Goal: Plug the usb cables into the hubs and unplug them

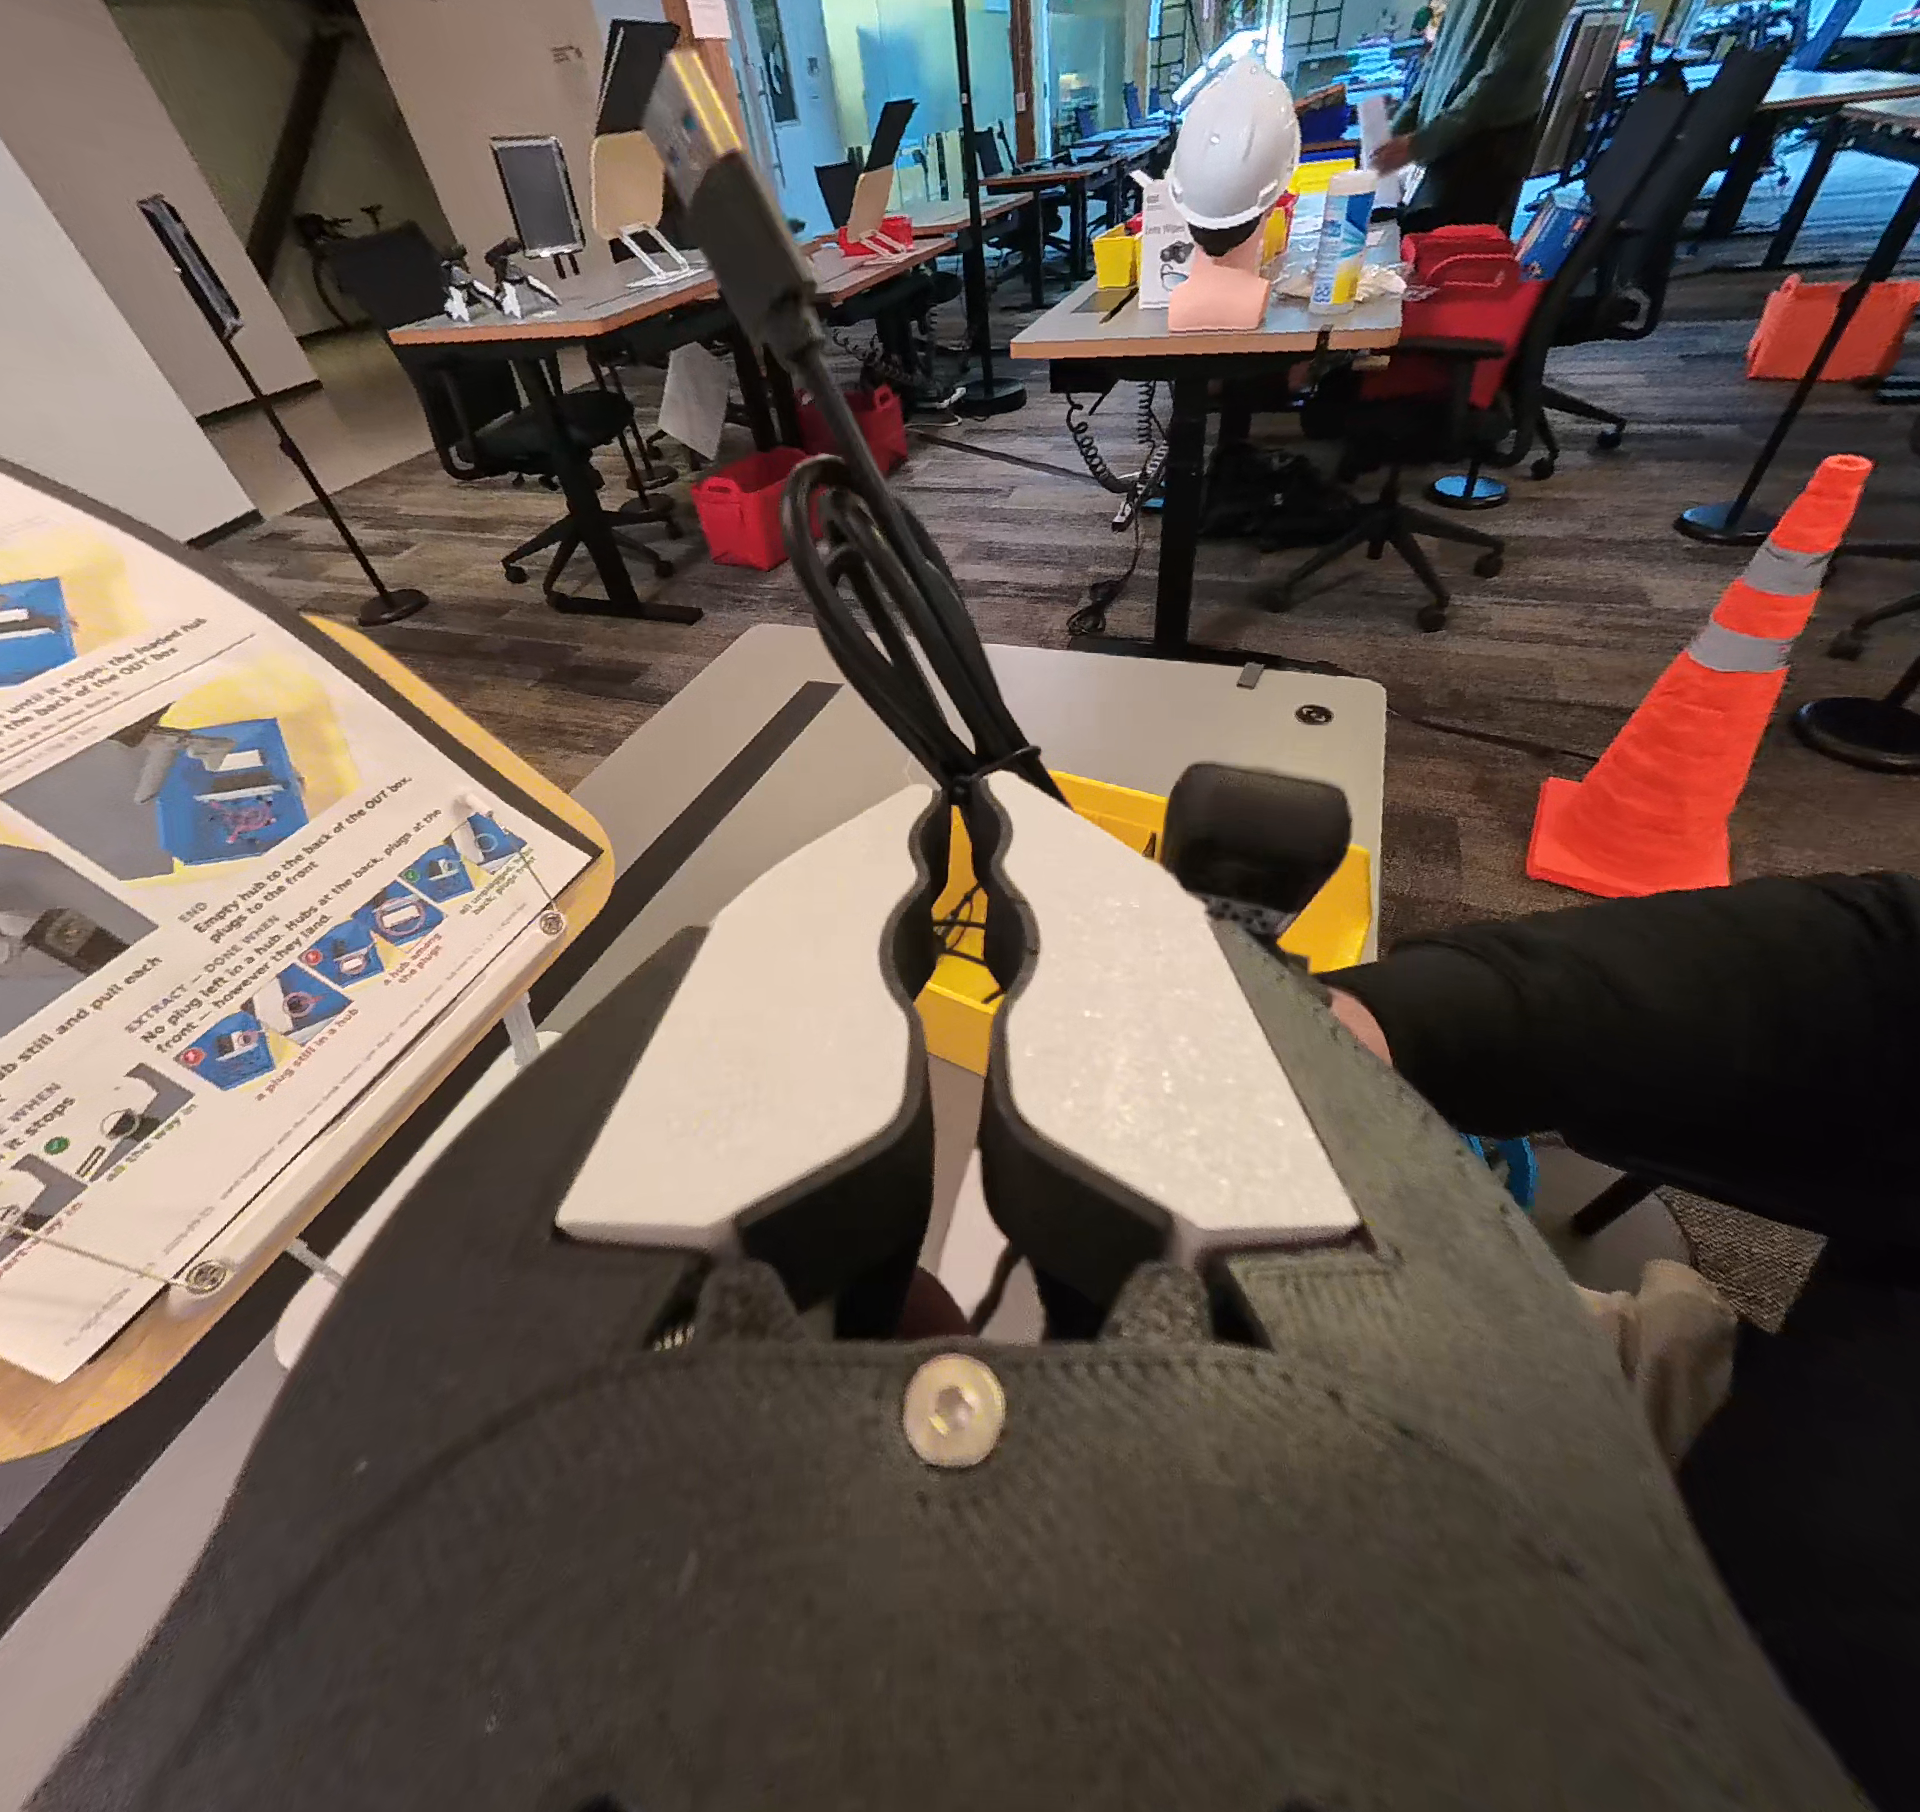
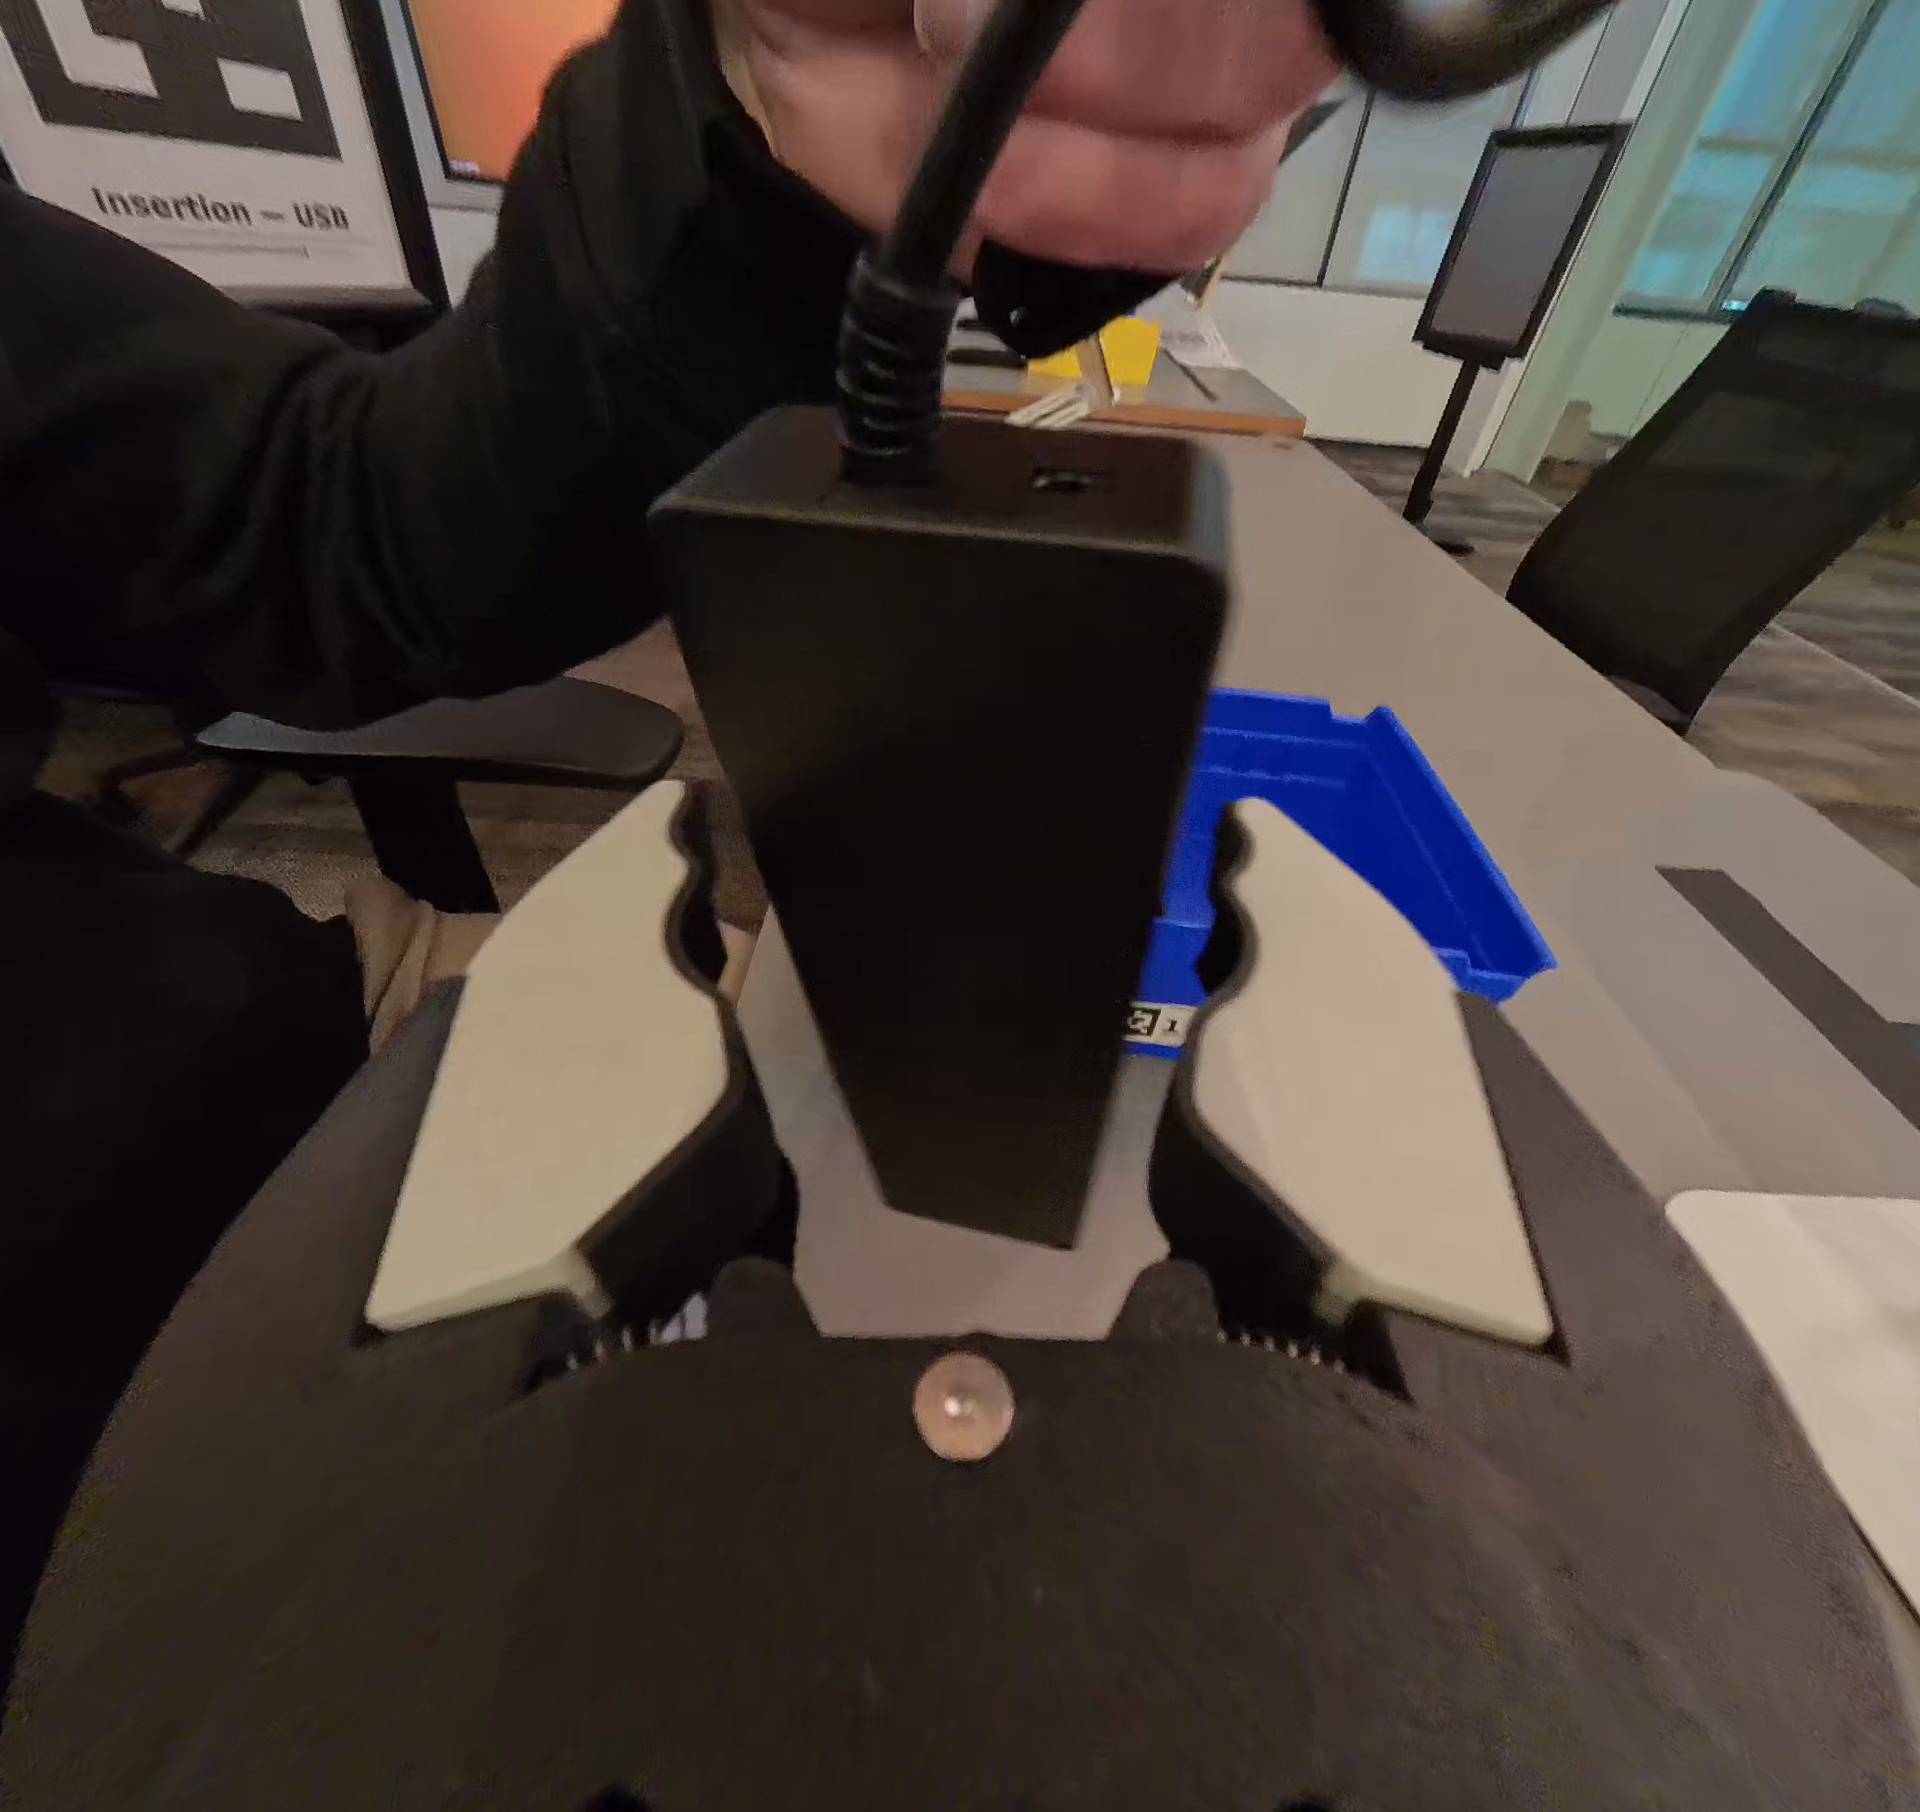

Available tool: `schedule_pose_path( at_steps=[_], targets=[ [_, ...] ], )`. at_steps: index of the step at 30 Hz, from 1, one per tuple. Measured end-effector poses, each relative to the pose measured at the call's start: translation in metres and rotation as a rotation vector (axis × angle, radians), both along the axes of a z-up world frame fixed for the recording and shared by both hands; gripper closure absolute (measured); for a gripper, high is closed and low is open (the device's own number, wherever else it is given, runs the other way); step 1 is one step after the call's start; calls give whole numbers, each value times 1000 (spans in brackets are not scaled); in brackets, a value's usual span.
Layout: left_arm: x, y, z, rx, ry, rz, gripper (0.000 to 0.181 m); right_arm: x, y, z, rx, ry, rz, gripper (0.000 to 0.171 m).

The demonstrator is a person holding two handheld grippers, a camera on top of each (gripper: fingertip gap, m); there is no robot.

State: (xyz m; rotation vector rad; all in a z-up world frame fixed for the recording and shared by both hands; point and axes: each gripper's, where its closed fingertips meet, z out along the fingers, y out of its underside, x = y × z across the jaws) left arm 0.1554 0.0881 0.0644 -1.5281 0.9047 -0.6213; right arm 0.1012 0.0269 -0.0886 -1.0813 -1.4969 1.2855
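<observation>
Presently, items by size, each with its attendant risk.

Grey surface (image 2: 1455, 682): carries the open blue plastic bin (image 2: 1340, 848) at 1 o'clock of the right view and the yellow plastic bin (image 1: 1320, 905) at 12 o'clock of the left view. Anything dropped may fall outside either.

Black rectangular plastic hub (image 2: 945, 806): lies lengthwise between the fingers of the right hand-held gripper (image 2: 961, 889), its lead leaving at 12 o'clock. The jaws stand about half open; whether the pads (image 2: 582, 1035) actually press the casing cannot be told. Judged risk: a loose hold lets the hub twist or slide under insertion force.

Black bundled usb cable (image 1: 883, 609): pinched at its tie by the left hand-held gripper (image 1: 961, 806), jaws nearly closed. The metal-tipped plug (image 1: 717, 173) stands free toward 11 o'clock on a length of bare lead. Judged risk: gripped so far back, the plug may wobble, miss the port or buckle.

Bare hand (image 2: 1091, 79): at 12 o'clock, crowding the lead; a snag seems possible.
</observation>
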Motion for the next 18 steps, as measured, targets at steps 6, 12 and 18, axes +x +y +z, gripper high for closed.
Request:
schedule_pose_path(
  at_steps=[6, 12, 18],
  targets=[
    [6, -2, 6, 27, 21, 21, 177, -2, 19, -5, 68, -52, -173, 106],
    [-3, 6, 1, 30, 35, 74, 176, 6, 10, -2, 3, -44, -68, 106],
    [-37, 8, -19, 20, 101, 148, 137, 22, 4, 12, -220, 18, 62, 106]
  ],
)
